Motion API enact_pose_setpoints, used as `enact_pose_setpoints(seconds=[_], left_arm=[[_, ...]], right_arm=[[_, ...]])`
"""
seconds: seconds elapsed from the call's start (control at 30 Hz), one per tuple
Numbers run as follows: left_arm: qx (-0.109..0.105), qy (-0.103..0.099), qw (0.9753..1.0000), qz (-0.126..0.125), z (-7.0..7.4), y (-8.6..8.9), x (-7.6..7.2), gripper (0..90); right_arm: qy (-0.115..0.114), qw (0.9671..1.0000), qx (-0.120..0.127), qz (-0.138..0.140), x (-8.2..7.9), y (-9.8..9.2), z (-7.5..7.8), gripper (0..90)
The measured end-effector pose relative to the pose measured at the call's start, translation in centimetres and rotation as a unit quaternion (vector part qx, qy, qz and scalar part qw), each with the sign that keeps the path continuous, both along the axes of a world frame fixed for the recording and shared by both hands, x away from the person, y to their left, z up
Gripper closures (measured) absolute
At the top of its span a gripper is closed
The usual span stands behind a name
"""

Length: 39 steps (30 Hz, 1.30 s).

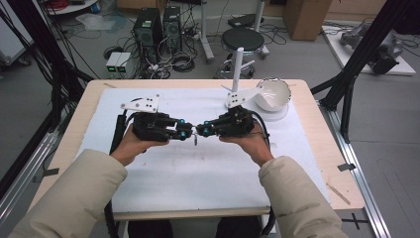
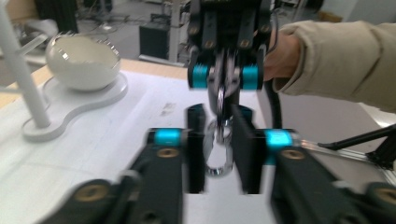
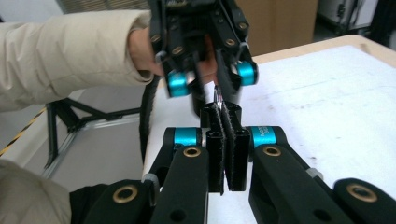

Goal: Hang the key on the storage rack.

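Carabiner [image 2: 218,154] between open left claw [image 2: 218,149], pinched by right claw [image 3: 227,161].

Metal ring [image 2: 219,135] between both grippers; bowl [image 1: 273,93] behind the right gripper [image 1: 202,130].

Your high view is evenly lit from overhead, soft and a bit low-res, with only faint shadows on the white table cover [image 1: 208,163]. Verticals bow outward at its edges, so expect wide-angle distortion. Your left gripper view is motion-blurred: the jaws and the metal ring [image 2: 219,154] smear, and the white bowl [image 2: 83,60] shows small glare spots on its rim. Your right gripper view is sharper up close, with a soft background.
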State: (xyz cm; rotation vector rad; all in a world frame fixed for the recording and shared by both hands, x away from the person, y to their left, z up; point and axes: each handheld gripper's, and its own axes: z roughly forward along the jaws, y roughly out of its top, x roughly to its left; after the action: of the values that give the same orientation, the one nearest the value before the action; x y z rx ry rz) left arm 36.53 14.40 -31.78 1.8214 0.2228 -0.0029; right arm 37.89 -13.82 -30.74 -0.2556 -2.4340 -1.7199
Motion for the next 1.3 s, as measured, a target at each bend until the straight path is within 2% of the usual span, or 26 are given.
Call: enact_pose_setpoints(seconds=[0.1,0.2,0.27,0.33,0.37,0.4,0.53,0.6,0.73,0.9,0.97,1.03,1.13,1.17,1.2,1.3], left_arm=[[-0.013,-0.029,0.9992,0.024,-0.3,0.6,0.0,55.2],[-0.019,-0.054,0.9974,0.043,-0.5,1.3,0.1,34.8],[-0.013,-0.050,0.9964,0.066,-0.6,1.9,0.0,24.6],[-0.006,-0.059,0.9927,0.105,-0.6,2.6,-0.2,12.7],[-0.003,-0.060,0.9911,0.119,-0.7,3.0,-0.2,5.8],[-0.006,-0.060,0.9900,0.127,-0.7,3.6,-0.3,3.3],[-0.007,-0.075,0.9848,0.157,-0.9,5.5,-1.0,1.7],[0.002,-0.084,0.9812,0.174,-1.2,6.4,-1.5,1.7],[0.001,-0.085,0.9773,0.194,-2.4,8.1,-2.6,1.7],[-0.007,-0.082,0.9718,0.221,-4.3,9.9,-3.8,1.7],[-0.011,-0.095,0.9662,0.240,-5.1,10.5,-4.5,1.7],[-0.025,-0.098,0.9617,0.255,-5.9,11.2,-5.2,1.7],[-0.041,-0.096,0.9568,0.271,-7.1,12.0,-6.1,1.7],[-0.042,-0.095,0.9545,0.280,-7.7,12.3,-6.5,1.7],[-0.048,-0.094,0.9532,0.284,-8.1,12.5,-6.8,1.7],[-0.052,-0.092,0.9496,0.295,-9.2,13.1,-7.5,1.7]], right_arm=[[0.000,0.9999,-0.002,-0.016,0.3,-0.7,0.3,89.2],[0.000,0.9996,-0.001,-0.029,0.8,-1.6,0.9,89.1],[-0.006,0.9990,-0.002,-0.043,1.2,-2.3,1.5,89.1],[-0.007,0.9983,-0.004,-0.057,1.6,-3.0,2.2,89.1],[-0.007,0.9979,-0.008,-0.064,1.9,-3.4,2.6,89.1],[-0.004,0.9972,-0.014,-0.073,2.2,-3.7,3.0,89.1],[-0.003,0.9944,-0.031,-0.101,3.7,-5.2,4.4,89.1],[-0.001,0.9926,-0.044,-0.114,4.5,-6.0,5.0,89.1],[0.001,0.9890,-0.063,-0.134,5.8,-7.4,5.6,89.1],[0.005,0.9861,-0.077,-0.147,7.2,-8.4,5.9,89.1],[0.005,0.9851,-0.084,-0.150,7.8,-8.6,6.0,89.0],[0.007,0.9833,-0.098,-0.153,8.4,-8.9,5.9,89.1],[0.010,0.9799,-0.114,-0.163,9.2,-9.3,5.9,89.1],[0.008,0.9798,-0.117,-0.162,9.5,-9.4,5.9,89.1],[0.008,0.9786,-0.118,-0.168,9.7,-9.5,5.9,89.1],[0.010,0.9779,-0.117,-0.173,10.3,-9.7,5.7,89.1]])
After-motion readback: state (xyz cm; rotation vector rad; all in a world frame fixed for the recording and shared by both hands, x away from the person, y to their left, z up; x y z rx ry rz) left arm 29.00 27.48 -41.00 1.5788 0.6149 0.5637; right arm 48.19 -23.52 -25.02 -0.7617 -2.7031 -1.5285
